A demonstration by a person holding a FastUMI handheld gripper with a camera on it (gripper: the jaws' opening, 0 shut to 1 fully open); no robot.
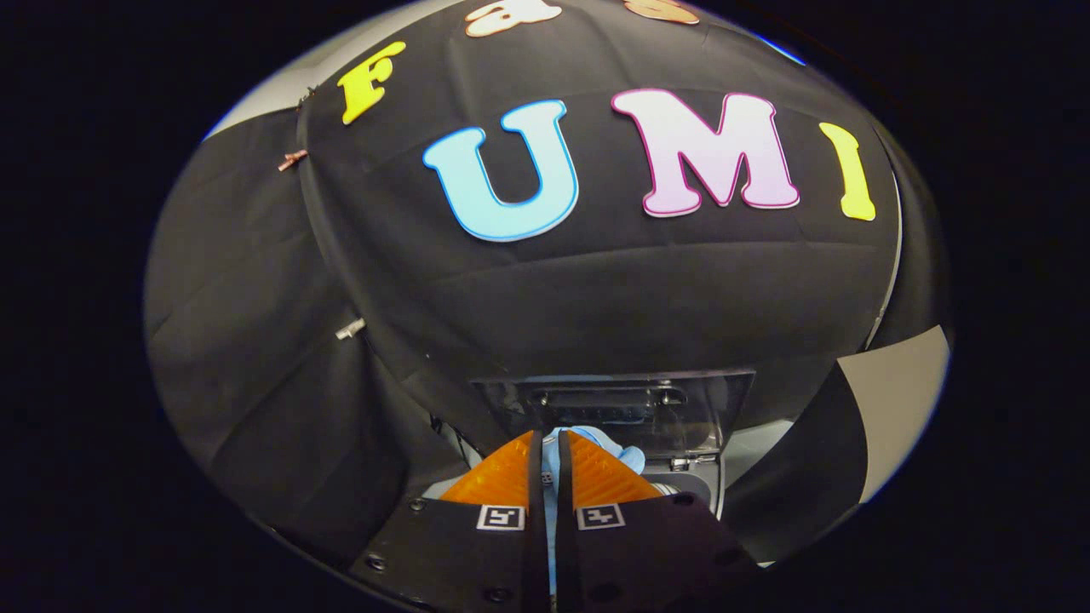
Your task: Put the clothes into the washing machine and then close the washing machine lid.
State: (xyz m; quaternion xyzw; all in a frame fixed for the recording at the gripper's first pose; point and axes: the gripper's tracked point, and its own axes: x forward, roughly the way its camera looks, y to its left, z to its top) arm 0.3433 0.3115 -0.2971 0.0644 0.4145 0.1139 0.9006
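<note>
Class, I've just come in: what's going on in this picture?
A person's hand-held tool has its fingers shut on a light blue piece of clothing. Just beyond them stands a small washing machine with its clear lid raised. The clothing hasn't been let go yet, and the lid is still open.

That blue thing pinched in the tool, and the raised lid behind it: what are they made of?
The blue thing looks like soft matte cloth: it bunches in folds between the tool, which is shut on it. The lid seems clear glossy plastic: you see through it, with faint reflections.
</note>
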